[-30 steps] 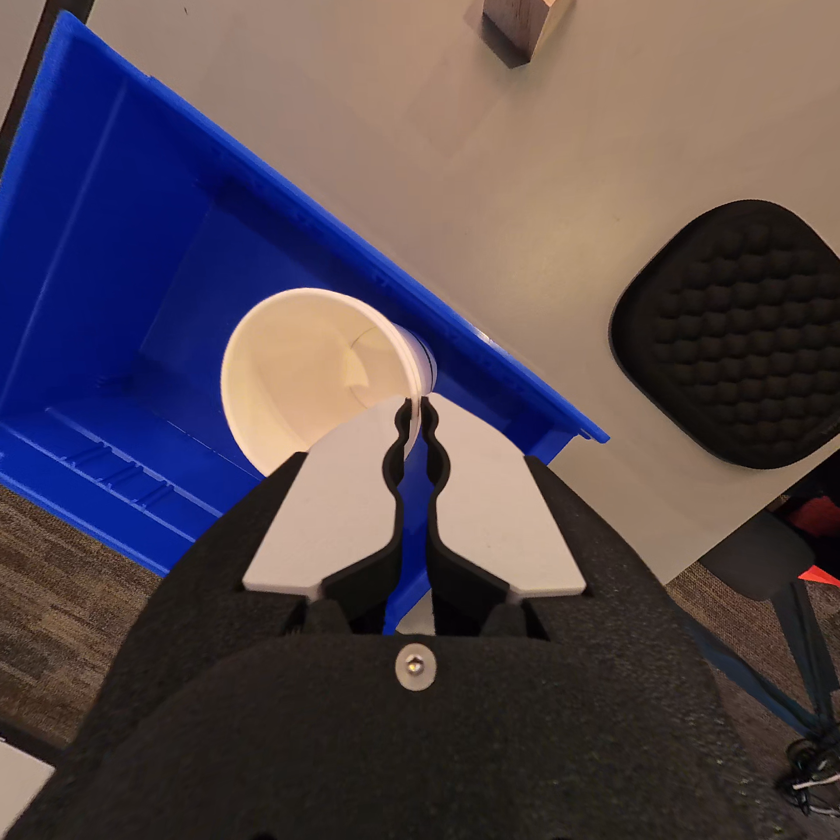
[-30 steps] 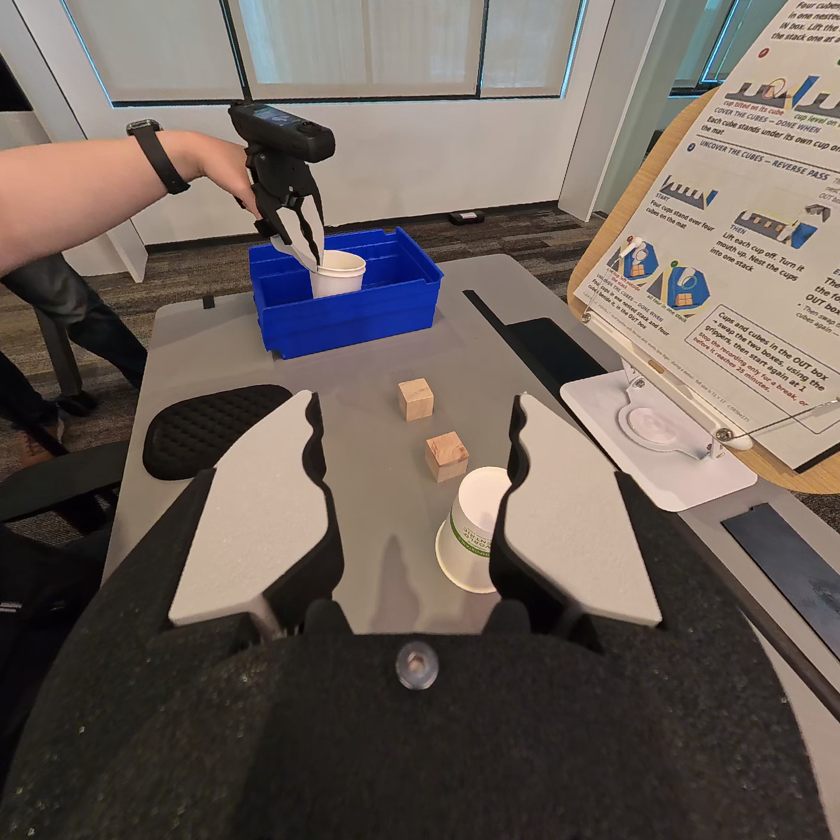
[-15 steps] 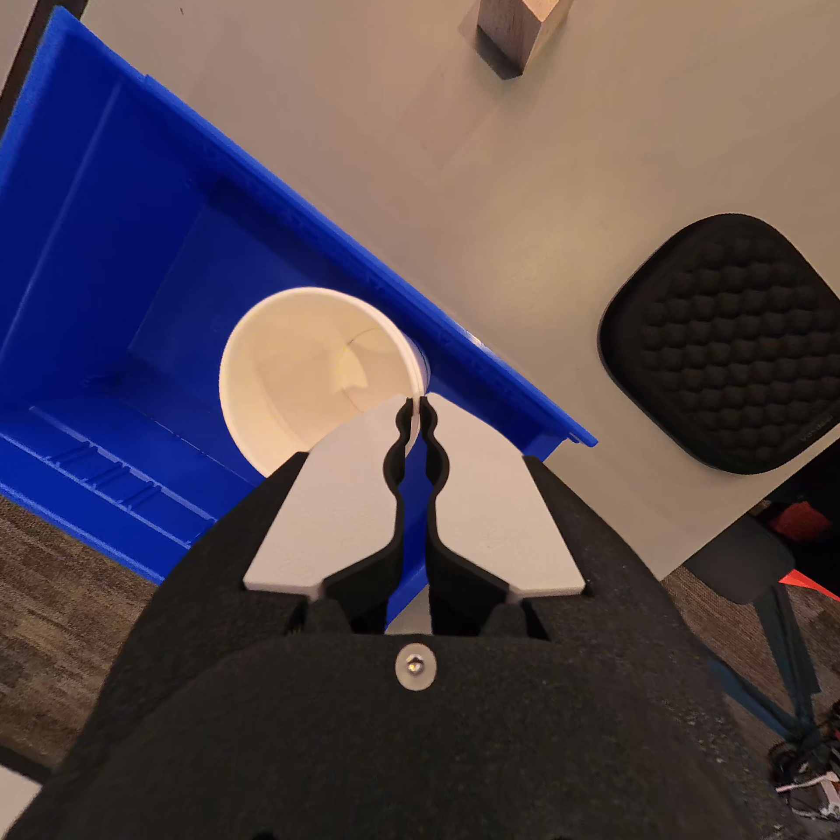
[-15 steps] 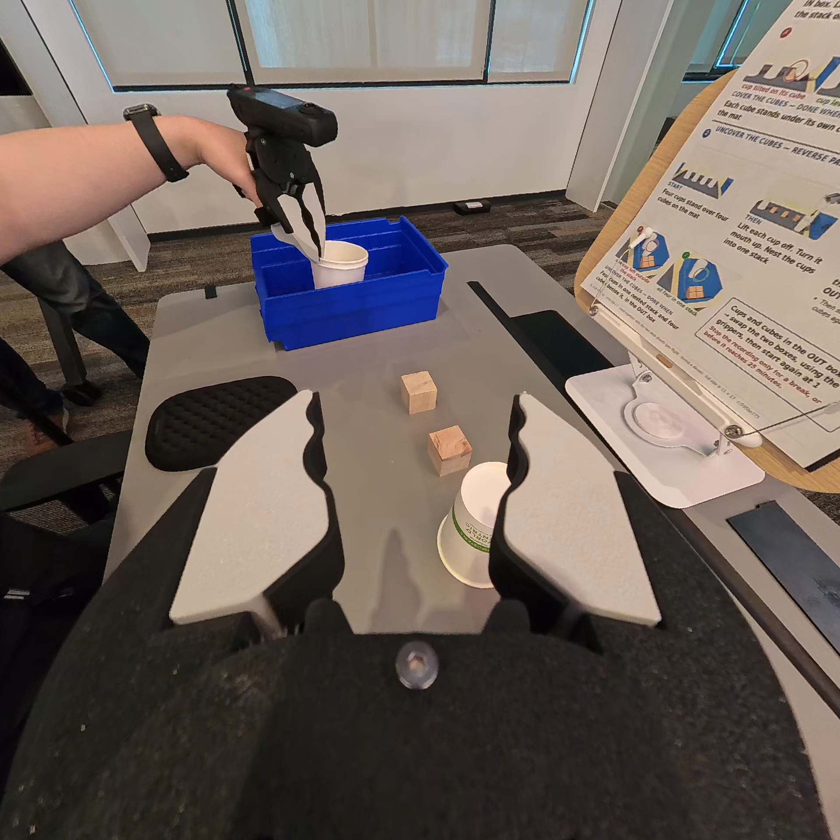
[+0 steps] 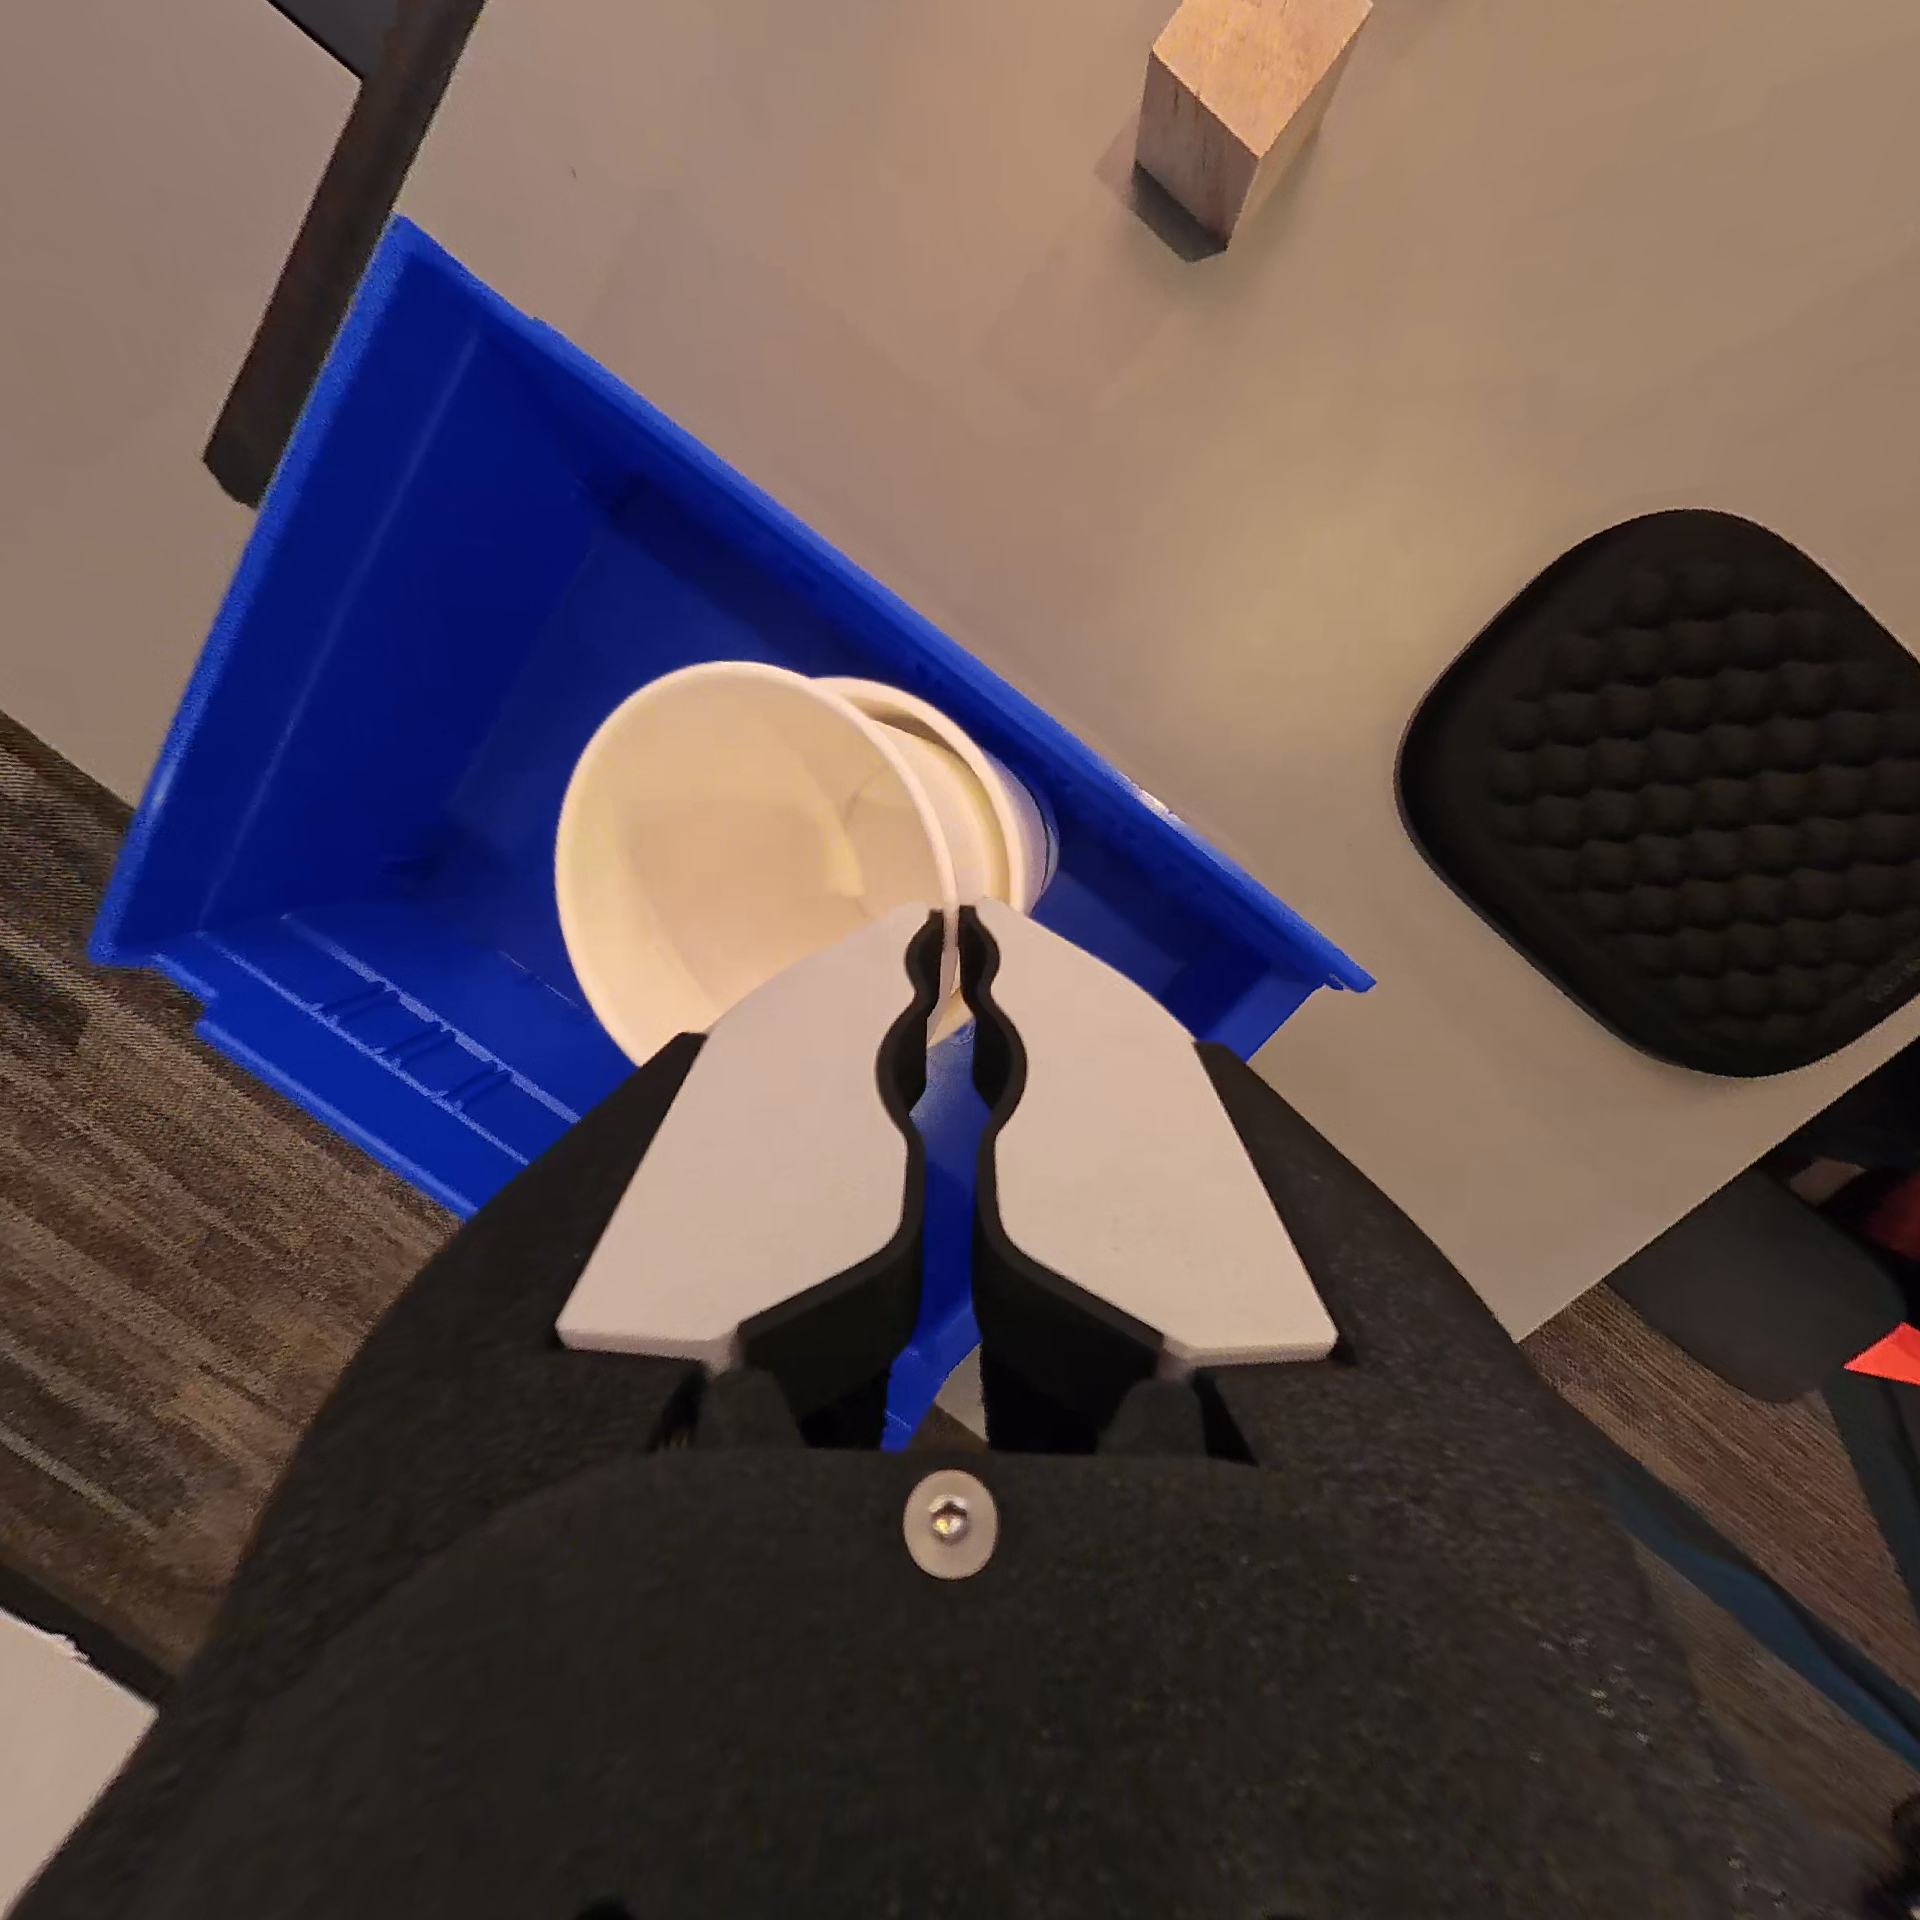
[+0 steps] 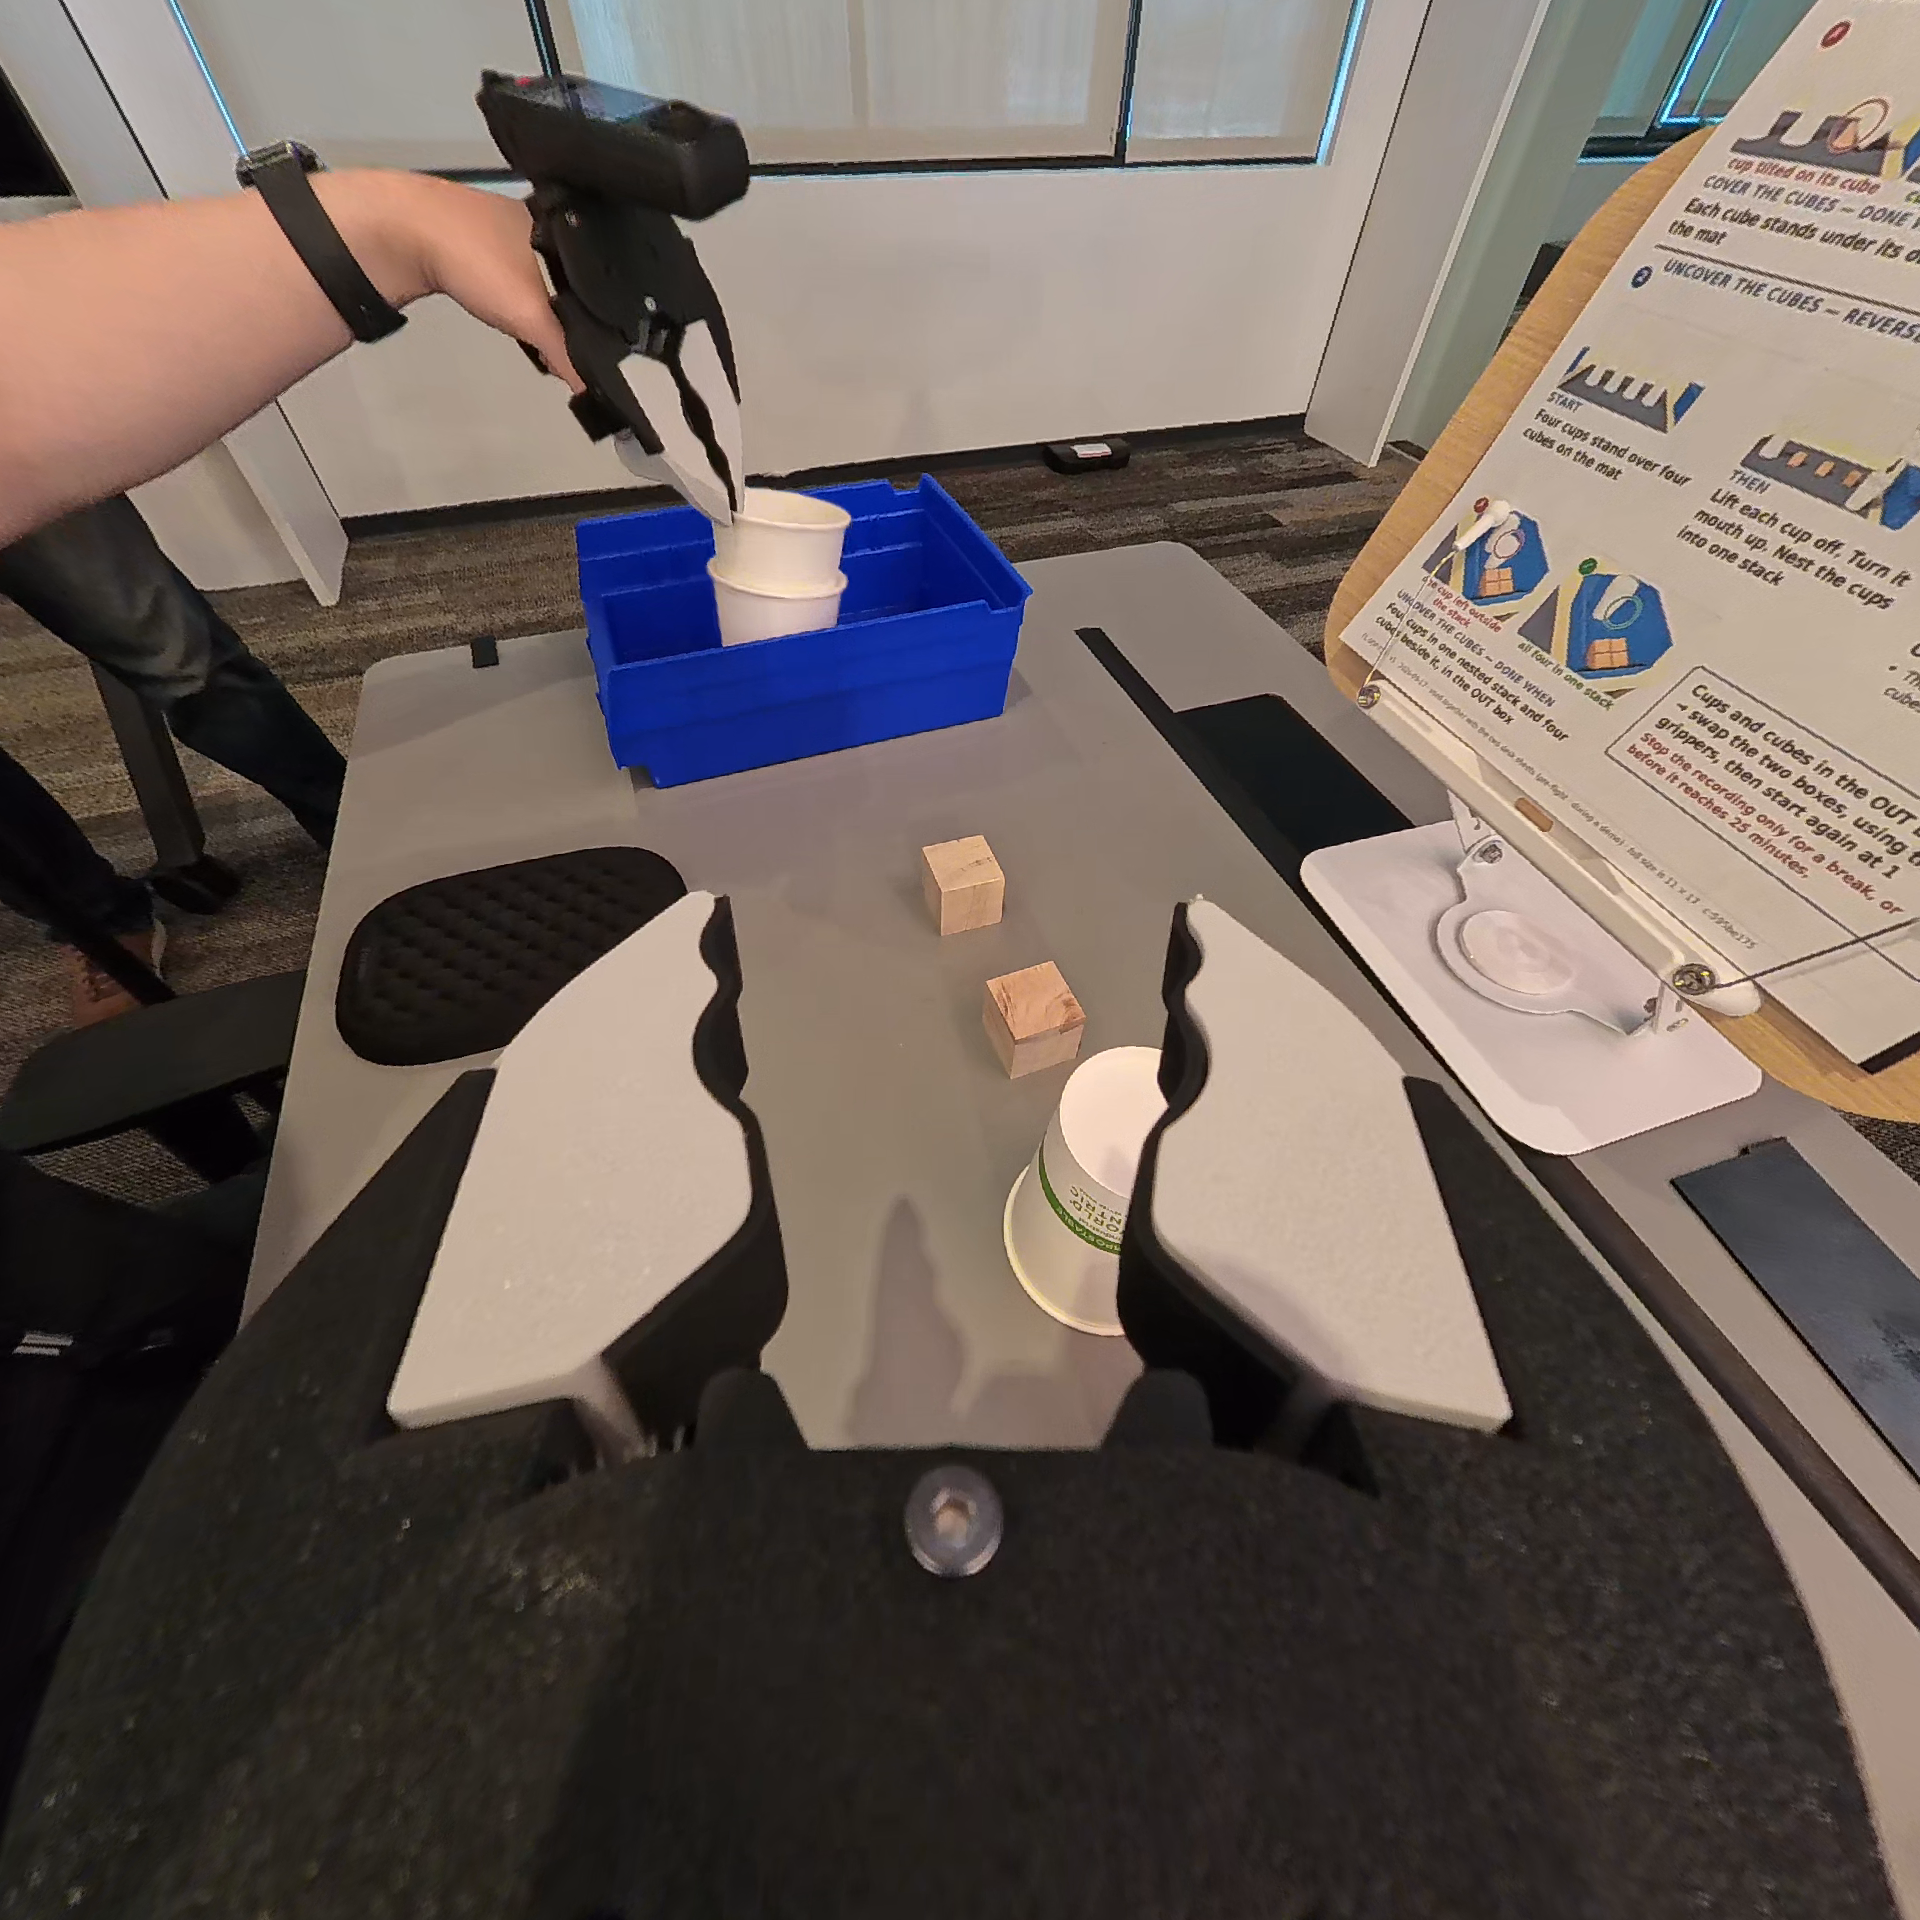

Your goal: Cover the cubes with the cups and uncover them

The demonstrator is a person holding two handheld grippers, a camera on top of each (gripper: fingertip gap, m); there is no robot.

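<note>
Grey tabletop (image 6: 831, 831), blue plastic bin (image 6: 821, 686): the left gripper (image 6: 722, 499), pinching a white paper cup (image 6: 784, 535) by its rim, has now lifted it partway out of the nested cup (image 6: 774, 613) below. Right gripper (image 6: 956, 1039) hangs wide open, an upturned cup (image 6: 1086, 1184) beside its right finger.

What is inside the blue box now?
In the blue box stands a white cup, mouth up. The left gripper pinches the rim of a second cup, partly lifted out of the first. Whether more cups nest below is hidden.
</note>
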